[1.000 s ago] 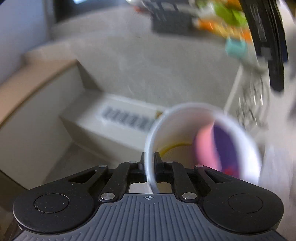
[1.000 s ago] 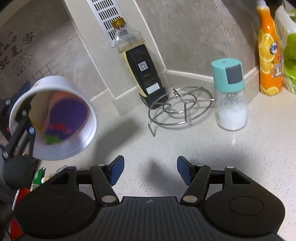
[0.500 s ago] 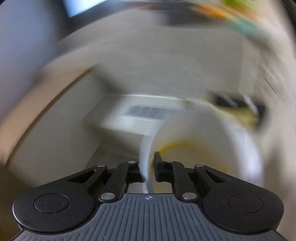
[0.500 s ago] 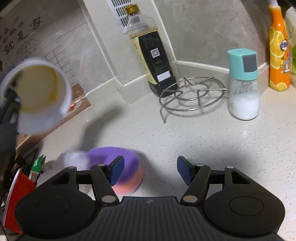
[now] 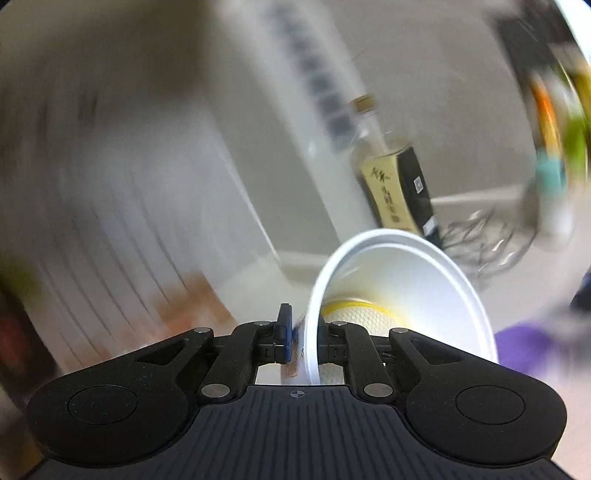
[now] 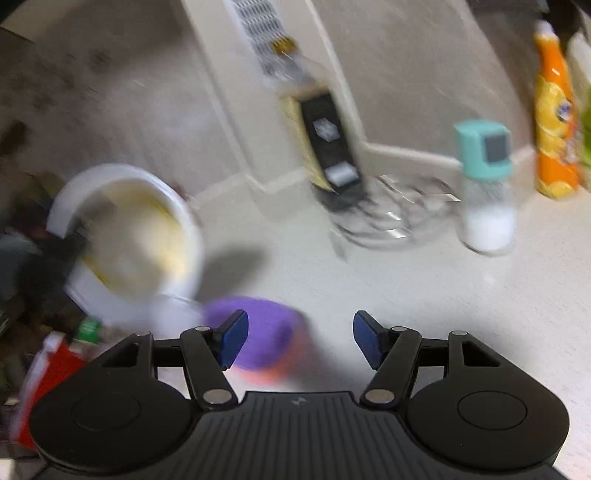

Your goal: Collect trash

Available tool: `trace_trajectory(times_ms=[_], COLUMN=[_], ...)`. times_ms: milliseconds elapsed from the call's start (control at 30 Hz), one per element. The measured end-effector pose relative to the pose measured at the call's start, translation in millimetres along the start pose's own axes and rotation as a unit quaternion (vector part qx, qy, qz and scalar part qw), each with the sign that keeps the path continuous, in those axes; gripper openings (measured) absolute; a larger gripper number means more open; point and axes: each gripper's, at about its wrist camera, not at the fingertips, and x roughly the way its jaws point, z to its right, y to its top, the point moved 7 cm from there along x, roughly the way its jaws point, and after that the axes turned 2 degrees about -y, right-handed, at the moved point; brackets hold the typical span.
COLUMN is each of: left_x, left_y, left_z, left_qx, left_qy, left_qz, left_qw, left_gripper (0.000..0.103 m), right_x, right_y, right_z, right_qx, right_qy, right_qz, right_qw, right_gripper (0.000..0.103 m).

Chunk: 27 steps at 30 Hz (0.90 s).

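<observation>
Pinching the white paper bowl by its rim, the left tongs hold it tilted; right tongs gape above purple wrapper on the tabletop beside the bowl, likely next pickup

A pale speckled countertop meets grey stone-look walls (one corner column carries a slotted vent).

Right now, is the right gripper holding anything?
No, the right gripper stands open with nothing between its pads; the purple sponge lies on the counter beyond it.

Home kitchen: stone countertop, sauce bottle, salt shaker.
</observation>
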Motion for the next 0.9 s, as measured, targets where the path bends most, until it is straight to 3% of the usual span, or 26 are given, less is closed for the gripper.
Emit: trace_trajectory(times_ms=[67, 233, 300, 467, 500, 600, 767, 900], left_x=[-1.3, -2.8, -5.2, -23.1, -26.1, -31.1, -25.9, -28.4], left_y=[-7.2, -24.3, -27.8, -28.4, -26.9, -25.2, -28.9, -26.4], left_z=[-7.3, -9.0, -2.4, 17.1, 21.1, 29.4, 37.3, 32.1], left_qx=[-0.038, -0.122, -0.144, -0.124, -0.114, -0.094, -0.09, -0.083], left_qy=[-0.015, -0.079, -0.104, -0.134, -0.139, -0.143, -0.153, -0.136], left_qz=[-0.015, -0.062, -0.082, -0.069, -0.063, -0.054, -0.068, -0.058], left_qw=[0.9991, 0.9873, 0.9806, 0.9808, 0.9817, 0.9837, 0.9818, 0.9856], left_gripper=[0.012, 0.012, 0.012, 0.014, 0.015, 0.016, 0.018, 0.024], right_x=[-9.1, -13.3, -5.3, 20.5, 24.3, 32.5, 42.4, 55.3], right_y=[4.9, 3.7, 1.6, -12.5, -16.1, -27.4, -54.2, -52.5], right_z=[-14.7, -63.0, -77.7, -98.4, -102.0, -112.6, -128.7, -127.1], right_qx=[-0.003, -0.063, -0.075, -0.118, -0.131, -0.195, -0.291, -0.271], right_qy=[0.044, 0.111, 0.112, 0.071, 0.062, 0.047, 0.032, 0.031], right_qz=[0.022, 0.012, -0.01, -0.077, -0.084, -0.09, -0.104, -0.129], right_qw=[0.999, 0.992, 0.991, 0.987, 0.986, 0.976, 0.951, 0.953], right_gripper=[0.064, 0.039, 0.035, 0.036, 0.038, 0.07, 0.078, 0.087])
